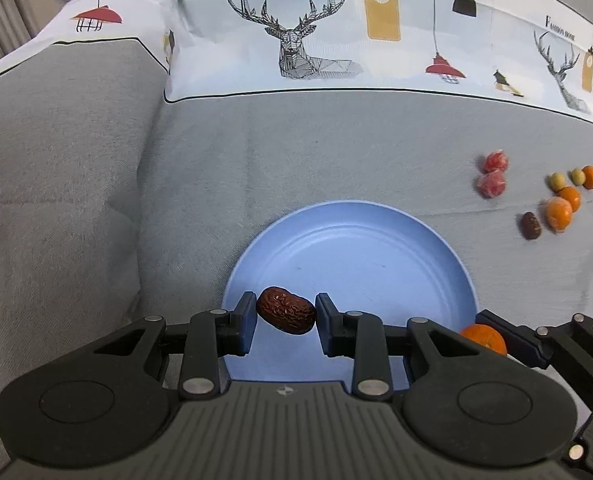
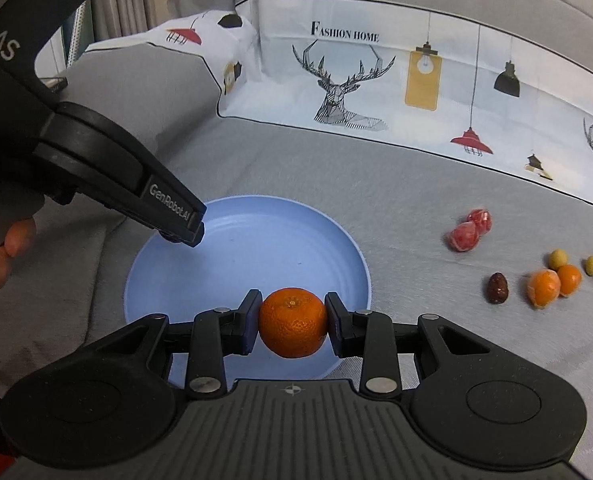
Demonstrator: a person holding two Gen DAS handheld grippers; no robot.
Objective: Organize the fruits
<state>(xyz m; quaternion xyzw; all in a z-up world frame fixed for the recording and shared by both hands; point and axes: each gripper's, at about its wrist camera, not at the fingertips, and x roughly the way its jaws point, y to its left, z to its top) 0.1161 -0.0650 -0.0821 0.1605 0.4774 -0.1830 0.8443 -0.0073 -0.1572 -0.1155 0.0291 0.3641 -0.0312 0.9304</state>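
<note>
My left gripper (image 1: 285, 316) is shut on a wrinkled dark red date (image 1: 286, 310) and holds it over the near left part of the blue plate (image 1: 376, 240). My right gripper (image 2: 292, 320) is shut on an orange mandarin (image 2: 292, 322) over the plate's (image 2: 236, 248) near edge. In the left wrist view the mandarin (image 1: 484, 338) and right gripper show at lower right. In the right wrist view the left gripper's body (image 2: 136, 192) reaches over the plate's left rim; its date is hidden.
On the grey cloth right of the plate lie two red wrapped fruits (image 2: 468, 230), another date (image 2: 497, 288), several small oranges (image 2: 552, 282) and two small yellow-green fruits (image 2: 558, 258). A printed deer cloth (image 2: 348, 80) runs along the back.
</note>
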